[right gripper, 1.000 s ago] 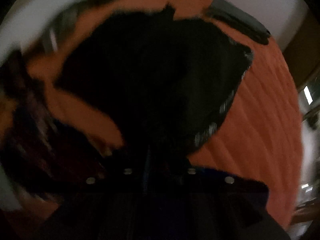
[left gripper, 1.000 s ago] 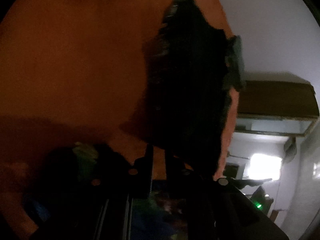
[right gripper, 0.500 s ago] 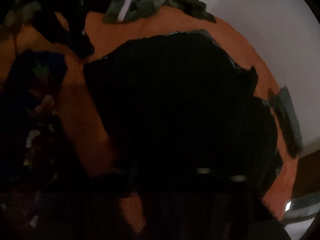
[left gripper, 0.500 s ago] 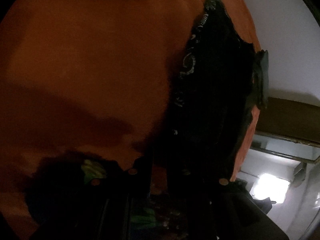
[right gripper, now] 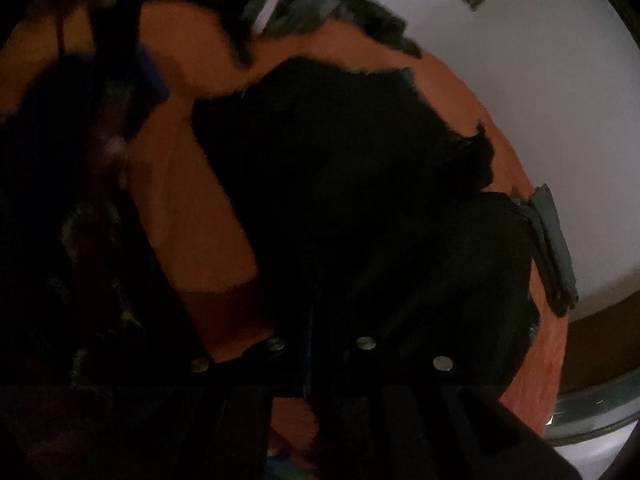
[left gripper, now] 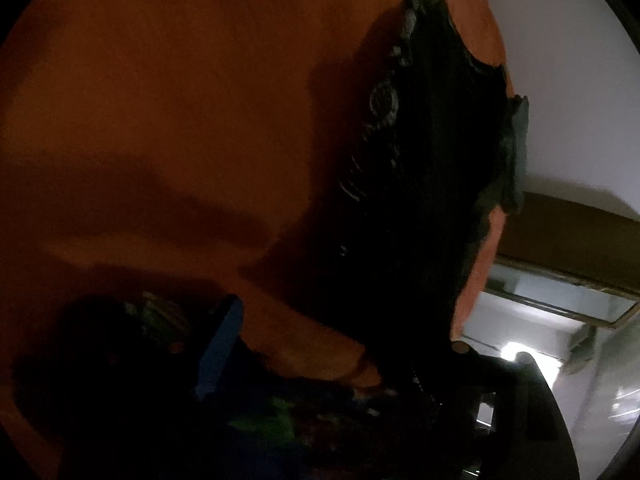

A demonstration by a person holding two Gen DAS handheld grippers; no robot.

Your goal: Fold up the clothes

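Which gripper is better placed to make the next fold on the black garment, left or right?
Probably right. The right gripper is closed with the black garment bunched at its fingers on the orange bedcover. The left gripper is open, its blue finger beside the cloth's edge, gripping nothing.

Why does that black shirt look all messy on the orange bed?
The black garment lies crumpled and skewed on the orange bedspread, its edges ragged rather than straight. It is not folded yet. More loose clothes sit bunched at the far edge.
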